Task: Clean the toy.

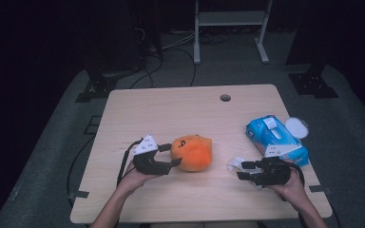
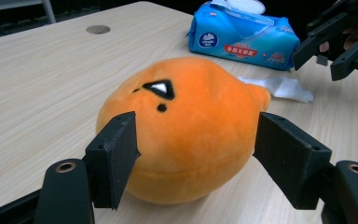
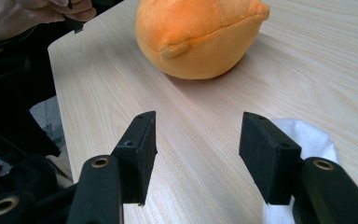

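While the left gripper [image 1: 169, 155] sits at the orange plush toy [image 1: 192, 152], its jaws straddle the toy's near end: in the left gripper view the left pad is at or just off the fabric, can't tell which, and the right pad [image 2: 290, 156] stands clear with a visible gap. Reads as open, no squeeze on the plush. Toy lies on the wooden table [image 1: 180, 109], between the fingers of the left gripper and beyond them. Long axis runs roughly level across the table, from the left fingers toward the right gripper [image 1: 245, 170]; the pointed tip is at the far end from the left pads, aimed toward the white wipe [image 1: 235, 164]. Face with the black triangular eye points up and back, away from the person.

Right gripper: jaws apart, nothing between the pads but bare tabletop. White wipe lies just beside and partly under its right finger [image 3: 268, 156]. Plush is well ahead of those fingers, apart from them. Blue wet-wipes pack [image 1: 276, 139] sits just behind the right gripper.
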Available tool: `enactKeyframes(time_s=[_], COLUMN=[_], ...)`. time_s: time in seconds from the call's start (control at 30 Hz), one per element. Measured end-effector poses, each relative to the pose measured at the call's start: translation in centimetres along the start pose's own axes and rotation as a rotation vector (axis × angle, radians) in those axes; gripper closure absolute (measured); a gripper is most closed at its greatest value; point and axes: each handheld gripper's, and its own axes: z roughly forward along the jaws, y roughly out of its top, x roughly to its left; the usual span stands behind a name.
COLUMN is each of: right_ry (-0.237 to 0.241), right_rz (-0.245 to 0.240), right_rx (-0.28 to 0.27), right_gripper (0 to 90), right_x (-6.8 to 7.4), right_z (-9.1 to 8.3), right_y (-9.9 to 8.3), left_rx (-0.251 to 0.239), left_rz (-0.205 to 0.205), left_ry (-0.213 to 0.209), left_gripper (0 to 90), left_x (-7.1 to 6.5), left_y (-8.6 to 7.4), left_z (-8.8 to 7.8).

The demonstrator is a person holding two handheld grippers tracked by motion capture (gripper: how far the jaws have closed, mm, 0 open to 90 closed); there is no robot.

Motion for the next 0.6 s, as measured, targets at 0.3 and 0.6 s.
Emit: enactKeyframes(time_s=[0.3, 0.6], right_ry=[-0.001, -0.003], right_rz=[0.009, 0.010], right_rx=[0.003, 0.000], right_gripper=[44.4, 43.9], right_x=[-0.2, -0.2], right_z=[0.0, -0.1], right_y=[-0.1, -0.2], left_rx=[0.006, 0.013], left_rz=[-0.016, -0.030], left_ry=[0.004, 0.003], left_gripper=[29.3, 28.8], left_x=[0.1, 0.0], left_y=[-0.6, -1.3], left_z=[-0.8, -1.4])
